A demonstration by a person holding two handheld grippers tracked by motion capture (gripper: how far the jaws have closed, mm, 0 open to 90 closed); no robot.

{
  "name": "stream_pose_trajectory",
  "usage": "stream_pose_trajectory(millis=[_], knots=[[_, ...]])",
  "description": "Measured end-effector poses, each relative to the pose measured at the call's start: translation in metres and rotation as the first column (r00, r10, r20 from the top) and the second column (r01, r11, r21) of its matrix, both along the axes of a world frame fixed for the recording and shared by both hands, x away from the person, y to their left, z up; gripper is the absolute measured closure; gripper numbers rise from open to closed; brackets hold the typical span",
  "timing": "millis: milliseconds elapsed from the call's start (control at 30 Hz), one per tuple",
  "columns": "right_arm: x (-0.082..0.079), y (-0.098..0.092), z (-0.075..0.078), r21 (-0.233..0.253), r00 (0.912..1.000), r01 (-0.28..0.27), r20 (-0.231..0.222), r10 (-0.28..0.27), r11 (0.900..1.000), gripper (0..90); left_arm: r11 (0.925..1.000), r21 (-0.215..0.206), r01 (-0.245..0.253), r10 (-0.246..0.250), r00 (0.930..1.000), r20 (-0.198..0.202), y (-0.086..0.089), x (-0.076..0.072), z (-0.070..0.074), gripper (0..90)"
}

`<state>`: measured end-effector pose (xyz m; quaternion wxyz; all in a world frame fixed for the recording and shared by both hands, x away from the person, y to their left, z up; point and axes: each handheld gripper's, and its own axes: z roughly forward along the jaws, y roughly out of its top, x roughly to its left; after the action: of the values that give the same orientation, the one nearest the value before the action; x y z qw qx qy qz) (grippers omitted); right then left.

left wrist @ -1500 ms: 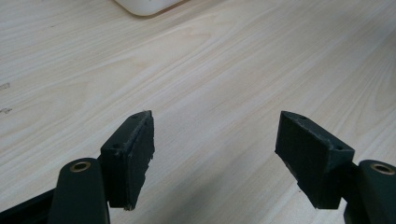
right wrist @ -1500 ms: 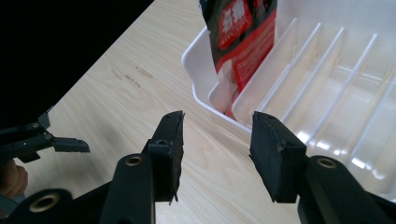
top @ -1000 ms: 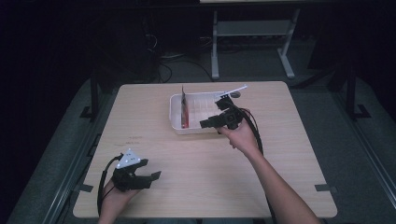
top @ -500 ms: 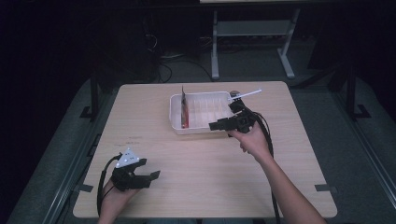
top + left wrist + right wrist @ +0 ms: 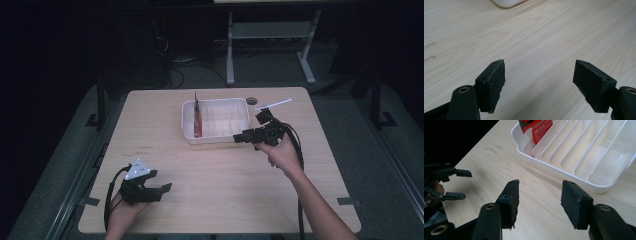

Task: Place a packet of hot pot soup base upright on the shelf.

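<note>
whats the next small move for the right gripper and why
Probably ease the right gripper toward the red packet standing in the white tray: its jaws are open and empty beside the tray's near rim, and the packet is the only item in the slots.

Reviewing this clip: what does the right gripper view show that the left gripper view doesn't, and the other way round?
The right gripper view shows the white tray's dividers, a red packet in its end slot, and the left tongs farther off. The left gripper view shows a rounded corner of the tray and two faint marks on the wood. Both show open, empty tongs over the pale wooden table.
</note>
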<state>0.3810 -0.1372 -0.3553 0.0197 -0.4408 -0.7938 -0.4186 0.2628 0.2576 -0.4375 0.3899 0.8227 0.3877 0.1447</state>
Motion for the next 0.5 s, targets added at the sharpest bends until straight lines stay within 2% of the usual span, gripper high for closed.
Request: stream_pose_trajectory(millis=[500], knots=[[-0.019,-0.022,-0.01,0.003,0.9999,0.007,0.01,-0.007,1.0,45.3,0.9998,0.019,0.011,-0.011,0.9999,-0.001,-0.002,0.0,-0.001,25.4]])
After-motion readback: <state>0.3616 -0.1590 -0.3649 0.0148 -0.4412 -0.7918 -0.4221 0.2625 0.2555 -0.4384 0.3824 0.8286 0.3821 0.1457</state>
